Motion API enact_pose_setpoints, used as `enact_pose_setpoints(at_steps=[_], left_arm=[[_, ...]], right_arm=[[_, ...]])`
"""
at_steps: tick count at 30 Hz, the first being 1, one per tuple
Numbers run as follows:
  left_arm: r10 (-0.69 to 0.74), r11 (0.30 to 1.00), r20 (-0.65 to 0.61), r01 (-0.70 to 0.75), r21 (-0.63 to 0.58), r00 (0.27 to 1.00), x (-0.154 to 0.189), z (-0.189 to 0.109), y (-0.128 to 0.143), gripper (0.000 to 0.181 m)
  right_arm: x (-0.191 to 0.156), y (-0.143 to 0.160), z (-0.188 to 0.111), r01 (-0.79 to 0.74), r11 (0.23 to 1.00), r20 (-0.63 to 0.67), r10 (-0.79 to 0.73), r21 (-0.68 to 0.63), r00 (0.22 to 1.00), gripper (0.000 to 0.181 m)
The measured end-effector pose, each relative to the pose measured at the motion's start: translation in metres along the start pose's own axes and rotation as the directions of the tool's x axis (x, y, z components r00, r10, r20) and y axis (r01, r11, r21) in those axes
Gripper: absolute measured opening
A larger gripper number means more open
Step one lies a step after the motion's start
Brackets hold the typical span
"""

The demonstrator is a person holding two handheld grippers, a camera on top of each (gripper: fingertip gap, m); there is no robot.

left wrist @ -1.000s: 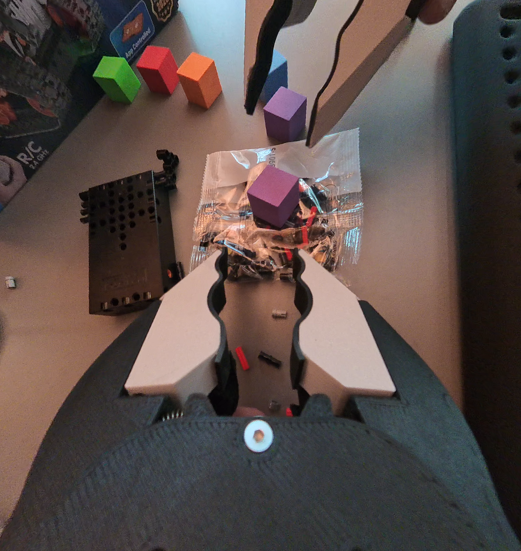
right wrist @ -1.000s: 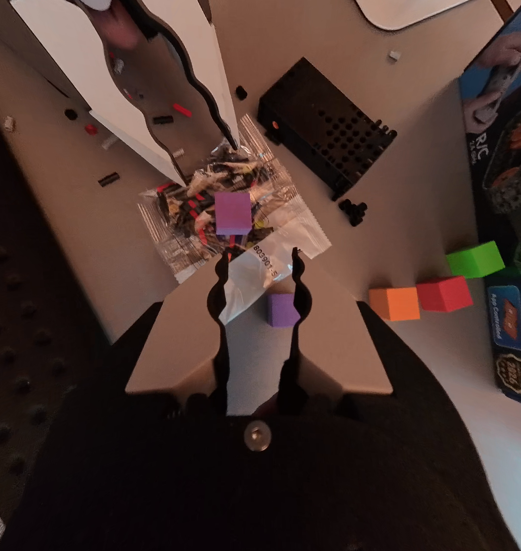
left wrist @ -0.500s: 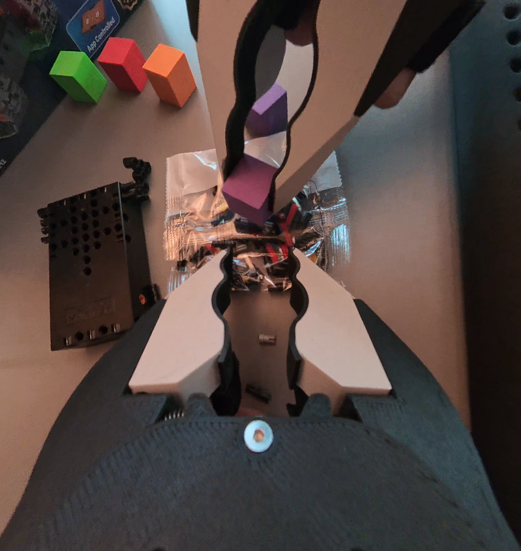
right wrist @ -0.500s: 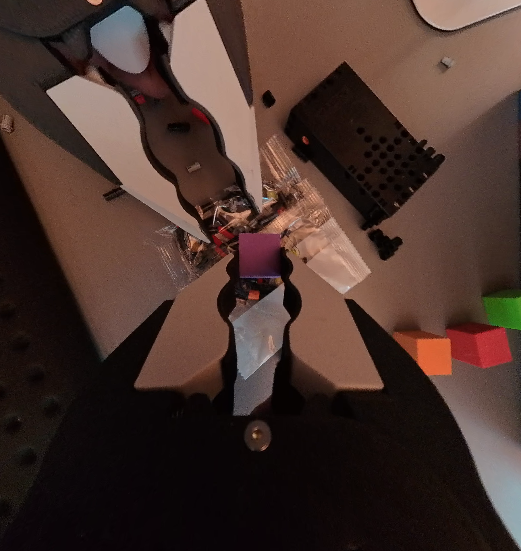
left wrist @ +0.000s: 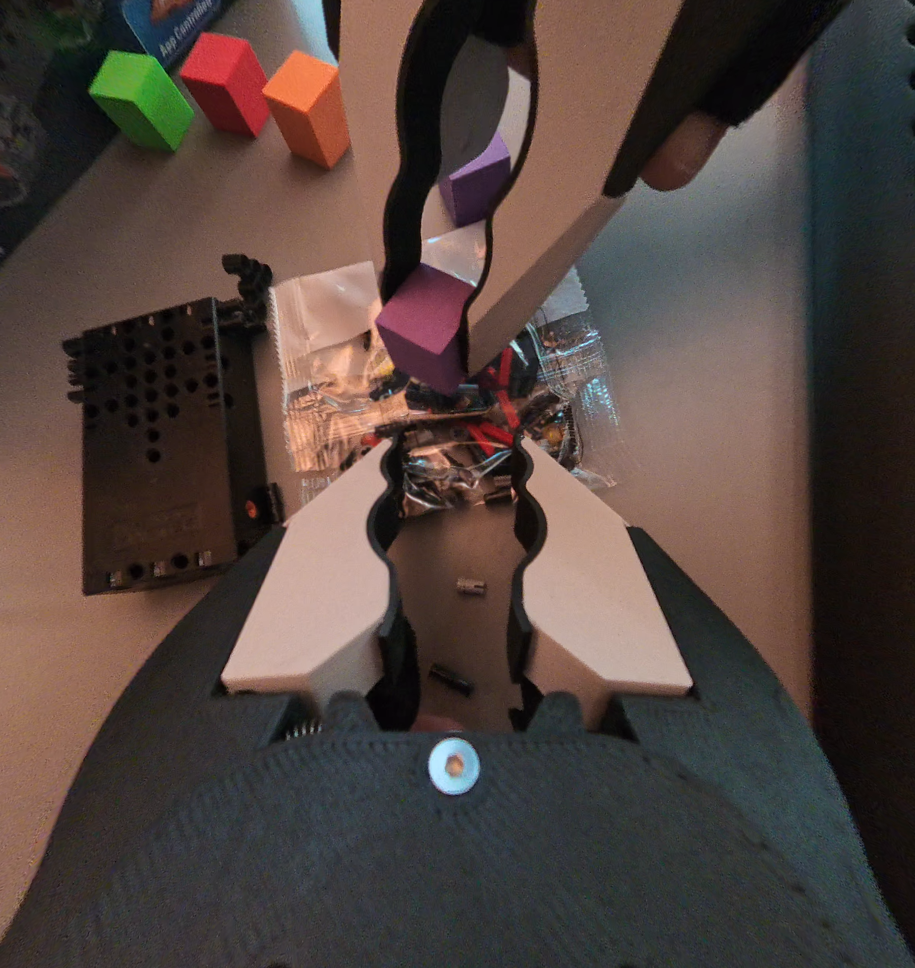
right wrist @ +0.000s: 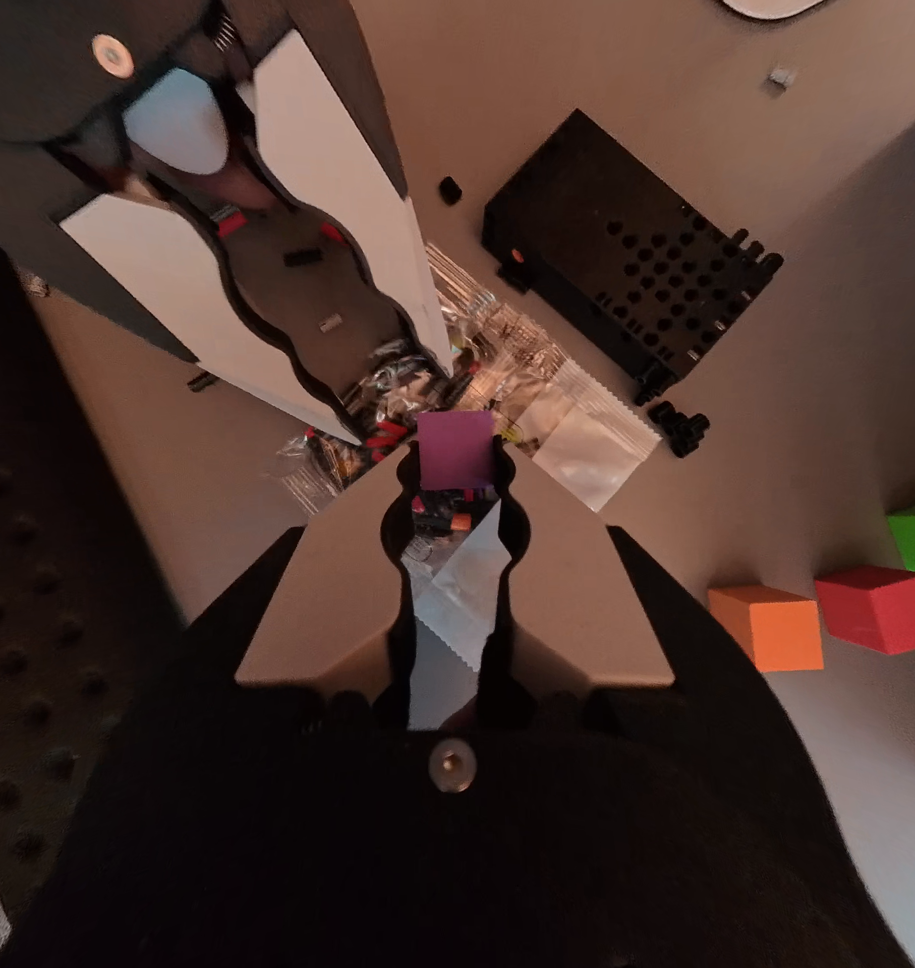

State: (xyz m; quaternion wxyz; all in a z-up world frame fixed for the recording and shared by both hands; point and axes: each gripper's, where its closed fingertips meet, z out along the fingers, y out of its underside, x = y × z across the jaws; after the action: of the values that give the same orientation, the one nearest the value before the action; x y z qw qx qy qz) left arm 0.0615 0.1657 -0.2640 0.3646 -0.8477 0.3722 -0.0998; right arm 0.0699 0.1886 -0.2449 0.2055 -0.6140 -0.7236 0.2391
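A purple cube (left wrist: 418, 335) is pinched between the fingertips of my right gripper (left wrist: 428, 327), which reaches in from the far side. The cube is tilted, right over a clear plastic bag (left wrist: 560, 435) of small black and red parts. In the right wrist view the cube (right wrist: 455, 448) fills the gap at my right gripper's tips (right wrist: 454, 449). My left gripper (left wrist: 456, 455) is open and empty, its tips over the bag's near edge; it also shows in the right wrist view (right wrist: 398, 400). A second purple cube (left wrist: 476, 178) stands on the table beyond the bag.
A black perforated plate (left wrist: 156, 445) lies left of the bag. Green (left wrist: 141, 99), red (left wrist: 225, 84) and orange (left wrist: 308, 110) blocks stand at the far left beside a printed box (left wrist: 4, 131). A dark dotted mat (left wrist: 874, 471) runs along the right. Small loose parts (left wrist: 469, 585) lie under my left gripper. Left and right tips are no more than a few centimetres apart. The black perforated plate (left wrist: 156, 445) is about 9 cm from my left fingertips. Seen from the right wrist view (right wrist: 619, 236) as well.
My right gripper came down from the far side and closed on the purple cube on the bag, which now sits tilted in its tips. My left gripper edged forward and stayed open.
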Motion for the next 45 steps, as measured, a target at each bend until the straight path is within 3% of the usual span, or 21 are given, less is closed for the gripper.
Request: enact_pose_setpoints(at_steps=[6,10,16,23,29,33,41,45], left_arm=[[-0.008,1.000,-0.014,0.008,0.010,1.000,0.003,0.004,-0.003,0.039],[-0.011,1.000,-0.010,0.011,0.022,1.000,0.000,0.000,-0.003,0.043],[-0.014,0.999,-0.006,0.014,0.034,1.000,-0.001,-0.005,-0.004,0.044],[-0.019,0.994,0.016,0.017,0.110,1.000,-0.010,-0.014,-0.023,0.045],[0.062,0.997,0.060,-0.064,0.033,0.996,-0.011,0.007,-0.026,0.037],[0.081,0.997,0.108,-0.081,-0.008,0.991,-0.016,0.013,-0.021,0.029],[0.002,0.994,0.068,-0.009,0.109,0.998,-0.011,0.014,-0.041,0.028],[0.008,0.999,0.082,-0.010,0.031,0.997,-0.012,0.026,-0.026,0.027]], right_arm=[[-0.004,0.009,0.015,0.015,0.995,-0.003,-0.015,-0.099,1.000,0.026],[-0.004,0.009,0.014,0.013,0.996,-0.005,-0.014,-0.092,1.000,0.045],[0.005,0.006,-0.004,-0.008,0.999,-0.035,0.007,-0.038,0.999,0.049],[0.043,0.045,-0.048,-0.083,0.996,-0.178,0.076,-0.033,0.981,0.049],[0.046,0.071,-0.037,-0.097,0.992,-0.176,0.081,-0.084,0.981,0.046],[0.044,0.072,-0.031,-0.093,0.992,-0.168,0.079,-0.082,0.983,0.032],[0.046,0.064,-0.042,-0.106,0.994,-0.161,0.103,-0.012,0.982,0.031],[0.043,0.058,-0.046,-0.095,0.995,-0.157,0.094,0.003,0.983,0.031]])
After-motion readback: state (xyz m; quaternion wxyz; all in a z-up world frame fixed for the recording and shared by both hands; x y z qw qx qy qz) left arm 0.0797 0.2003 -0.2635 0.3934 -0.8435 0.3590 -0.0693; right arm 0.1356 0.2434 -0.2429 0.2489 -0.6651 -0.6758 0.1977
